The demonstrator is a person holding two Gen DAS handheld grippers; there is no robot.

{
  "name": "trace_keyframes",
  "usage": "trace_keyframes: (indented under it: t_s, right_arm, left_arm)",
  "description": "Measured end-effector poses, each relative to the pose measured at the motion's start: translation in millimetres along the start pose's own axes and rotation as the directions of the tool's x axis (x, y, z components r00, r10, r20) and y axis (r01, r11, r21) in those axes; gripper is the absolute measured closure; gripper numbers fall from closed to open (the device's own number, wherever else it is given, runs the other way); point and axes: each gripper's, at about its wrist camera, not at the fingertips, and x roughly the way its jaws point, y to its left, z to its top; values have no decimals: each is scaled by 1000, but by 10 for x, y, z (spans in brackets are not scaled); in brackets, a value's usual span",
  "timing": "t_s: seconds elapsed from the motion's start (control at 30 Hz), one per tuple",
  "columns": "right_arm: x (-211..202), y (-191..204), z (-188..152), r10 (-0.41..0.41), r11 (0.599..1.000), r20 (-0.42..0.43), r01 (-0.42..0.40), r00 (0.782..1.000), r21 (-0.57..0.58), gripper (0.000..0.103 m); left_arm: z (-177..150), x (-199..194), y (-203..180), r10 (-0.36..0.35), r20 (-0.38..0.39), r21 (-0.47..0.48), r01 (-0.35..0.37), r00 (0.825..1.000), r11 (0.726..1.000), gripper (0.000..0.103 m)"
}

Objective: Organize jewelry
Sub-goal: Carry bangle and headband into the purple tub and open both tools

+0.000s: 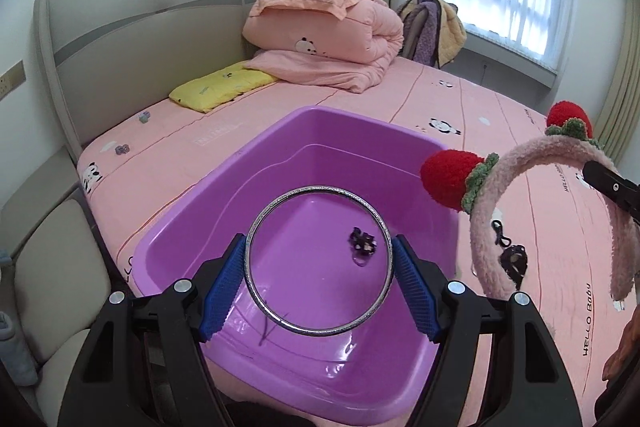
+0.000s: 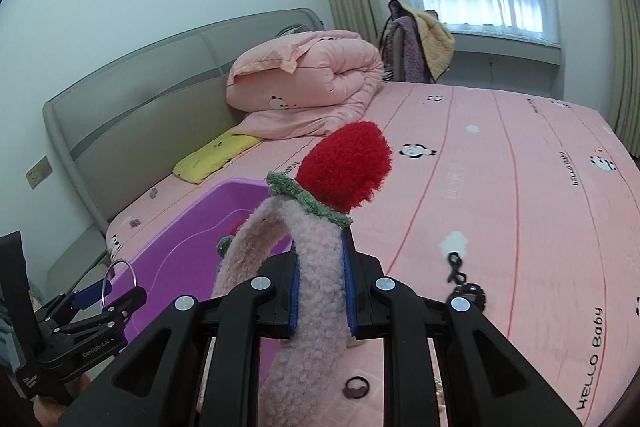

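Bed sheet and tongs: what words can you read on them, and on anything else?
"HELLO Baby" on the pink sheet, printed beside the stripes, several times over.
"GenRobot.AI" on the left tongs, along the black arm.
A small white label lower on the left tongs: too small to read.
A faint pale block of print on the sheet behind the purple tub: too blurred to read.
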Motion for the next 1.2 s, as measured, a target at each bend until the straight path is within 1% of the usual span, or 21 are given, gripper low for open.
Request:
trace_keyframes:
  t_s: [0.13,0.27,0.4,0.5,0.67,0.77,0.8,0.83,0.87,0.9,0.93,1.03,1.2]
  right_arm:
    - [432,320,108,37,999,-49,-38,998,-27,86]
    - [837,591,148,49,995,-105,-57,993,-78,86]
    - [1237,805,85,47,990,-175,-70,983,-124,86]
    - [1504,903,1,34,987,-234,-69,972,-143,86]
    - [1739,989,-138,11,984,-293,-63,956,-170,86]
    - [1842,997,-187,-3,982,-329,-59,944,-178,84]
    - [1870,999,-201,2,982,-344,-66,939,-175,77]
    - [1887,994,-207,-1,982,-353,-65,936,-175,60]
    - [1887,991,-206,-4,982,-351,-63,936,-177,52]
    - [1867,992,-199,-2,982,-341,-63,940,-179,43]
    - [1822,1009,-188,-21,979,-316,-44,949,-197,41]
    - [1799,1030,-184,-33,975,-312,-38,949,-219,41]
    - [1743,1016,-187,-41,973,-307,-32,951,-229,41]
  left_arm:
    - [34,191,216,29,-13,-13,-30,999,999,33]
    - [40,411,366,44,-54,-25,-46,998,999,33]
    - [24,580,433,61,-86,-23,-63,994,998,33]
    - [7,699,446,67,-110,-21,-69,992,997,33]
    - [-30,859,453,69,-152,-19,-73,986,997,33]
    - [-11,864,476,72,-148,-29,-77,986,997,32]
    - [-7,876,484,73,-158,-34,-79,985,996,32]
    - [-5,883,495,66,-169,-47,-75,983,996,31]
    - [-7,888,520,57,-177,-64,-69,983,996,29]
    - [-5,886,534,54,-179,-74,-69,982,995,22]
    - [-6,878,551,60,-181,-85,-76,982,993,15]
    - [-7,864,557,76,-180,-95,-95,981,991,11]
    - [-24,836,542,94,-187,-101,-114,978,988,11]
